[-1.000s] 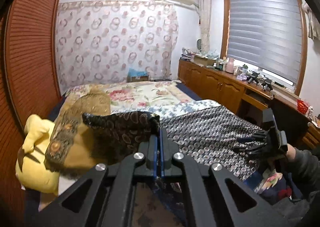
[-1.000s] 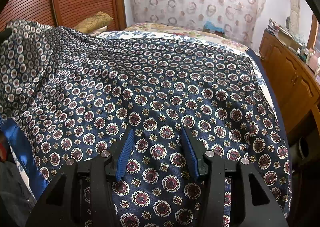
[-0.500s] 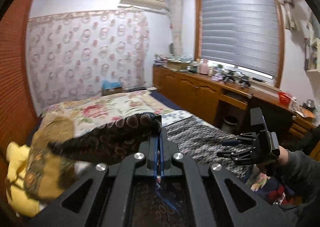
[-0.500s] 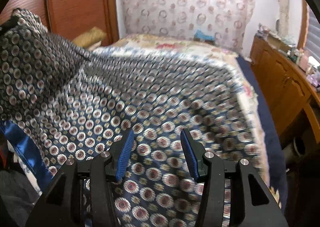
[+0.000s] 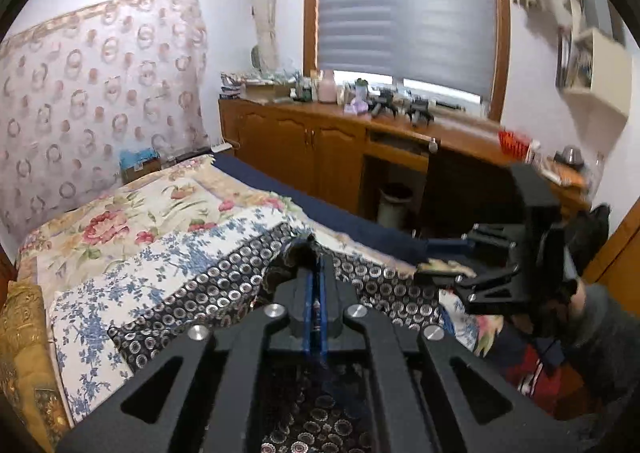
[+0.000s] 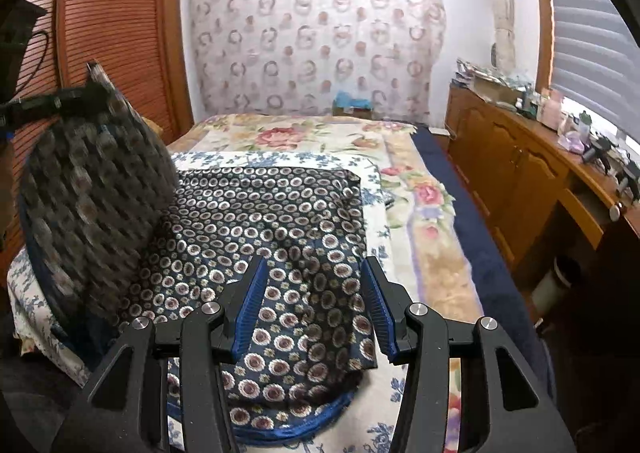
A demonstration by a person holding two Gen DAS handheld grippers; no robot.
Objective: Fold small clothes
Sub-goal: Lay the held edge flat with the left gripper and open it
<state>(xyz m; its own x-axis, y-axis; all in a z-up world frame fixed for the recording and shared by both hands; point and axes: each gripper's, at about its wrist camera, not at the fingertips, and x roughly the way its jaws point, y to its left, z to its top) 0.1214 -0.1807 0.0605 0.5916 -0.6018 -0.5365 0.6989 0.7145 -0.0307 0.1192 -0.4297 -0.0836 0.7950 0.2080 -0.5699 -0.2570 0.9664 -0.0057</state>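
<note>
A dark blue cloth with round medallion print (image 6: 276, 209) lies spread on the bed. My left gripper (image 5: 316, 255) is shut on one edge of it and holds that edge raised. In the right wrist view the left gripper (image 6: 90, 91) sits at the upper left, with the lifted flap (image 6: 92, 193) hanging blurred below it. My right gripper (image 6: 316, 297) stands open just above the near part of the cloth, with nothing pinched between its blue pads (image 6: 252, 305). The left wrist view shows the right gripper (image 5: 438, 259) at the right, held by a hand in a dark sleeve.
The floral bedspread (image 6: 424, 237) covers the bed. A wooden cabinet and desk (image 6: 516, 181) run along the right with a bin (image 5: 394, 203) underneath. A louvred wooden wardrobe (image 6: 112, 33) stands at the left. A gold cushion (image 5: 20, 341) lies at the bed's left edge.
My left gripper has swung the pinched edge of the cloth up and across to the right. The right gripper has risen and drawn back, so more of the bed shows beyond the cloth.
</note>
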